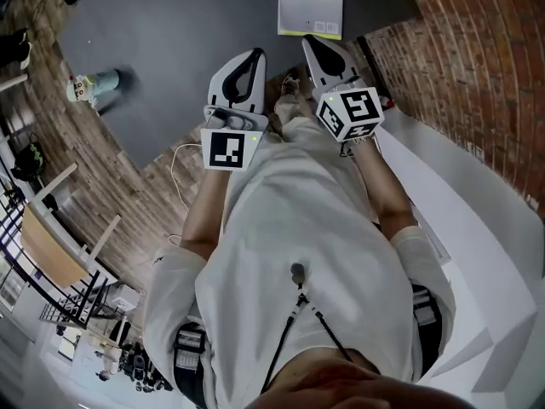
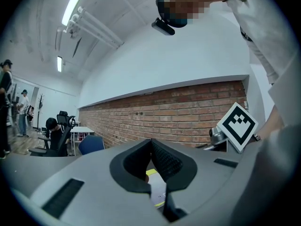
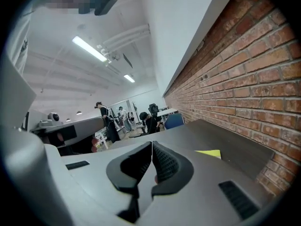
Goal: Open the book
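While I look down in the head view, the book (image 1: 311, 2) lies flat on the dark table (image 1: 170, 49). My left gripper (image 1: 253, 58) and right gripper (image 1: 312, 43) sit side by side just short of the book's near edge. In the left gripper view, my fingers (image 2: 162, 159) are pressed together on nothing, and a strip of the book (image 2: 158, 192) shows beneath them. In the right gripper view, my fingers (image 3: 164, 161) are likewise closed and empty. The book (image 3: 209, 153) lies ahead of them, apart, with the brick wall (image 3: 254, 79) beyond it.

Closed book (image 1: 311, 5), pale grey cover with yellow edge, flat on dark table (image 1: 170, 32)
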A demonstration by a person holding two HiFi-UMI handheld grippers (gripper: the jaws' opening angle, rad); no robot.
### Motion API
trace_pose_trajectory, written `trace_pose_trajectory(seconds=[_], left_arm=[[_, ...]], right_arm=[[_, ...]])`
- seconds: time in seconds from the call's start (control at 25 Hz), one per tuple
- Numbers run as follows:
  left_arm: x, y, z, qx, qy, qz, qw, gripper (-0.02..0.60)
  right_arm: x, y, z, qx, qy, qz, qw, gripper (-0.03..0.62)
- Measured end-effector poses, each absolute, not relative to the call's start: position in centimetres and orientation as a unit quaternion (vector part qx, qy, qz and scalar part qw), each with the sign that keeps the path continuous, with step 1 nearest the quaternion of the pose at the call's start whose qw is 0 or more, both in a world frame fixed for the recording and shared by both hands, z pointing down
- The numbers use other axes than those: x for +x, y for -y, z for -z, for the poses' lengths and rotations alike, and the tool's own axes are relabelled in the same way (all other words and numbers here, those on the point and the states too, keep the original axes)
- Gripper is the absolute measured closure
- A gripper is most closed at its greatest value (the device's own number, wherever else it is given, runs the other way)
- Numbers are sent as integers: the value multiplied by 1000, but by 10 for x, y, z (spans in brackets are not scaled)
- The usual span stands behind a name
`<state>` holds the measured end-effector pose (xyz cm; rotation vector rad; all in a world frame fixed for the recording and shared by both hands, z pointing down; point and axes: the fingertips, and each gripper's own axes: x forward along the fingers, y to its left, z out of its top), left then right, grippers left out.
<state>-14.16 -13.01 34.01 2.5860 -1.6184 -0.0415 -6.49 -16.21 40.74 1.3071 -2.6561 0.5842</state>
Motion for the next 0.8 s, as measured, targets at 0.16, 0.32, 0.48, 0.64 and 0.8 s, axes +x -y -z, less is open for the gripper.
trace_pose_trajectory(seconds=[0.16,0.32,0.48,0.64,0.8], left_arm=[[-130,152,-345,846,532,4,47,560],[-124,169,-345,838,544,4,41,560],[-121,184,-350,830,556,0,44,560],[-121,191,-348,828,560,0,43,560],[-126,196,-349,826,562,0,42,560]], right_arm=[[-58,188,-427,425,878,-208,74,559],[-56,205,-443,408,883,-215,86,559],[-53,221,-454,397,887,-214,99,559],[-54,229,-460,393,887,-220,106,559],[-62,234,-477,392,883,-227,126,558]])
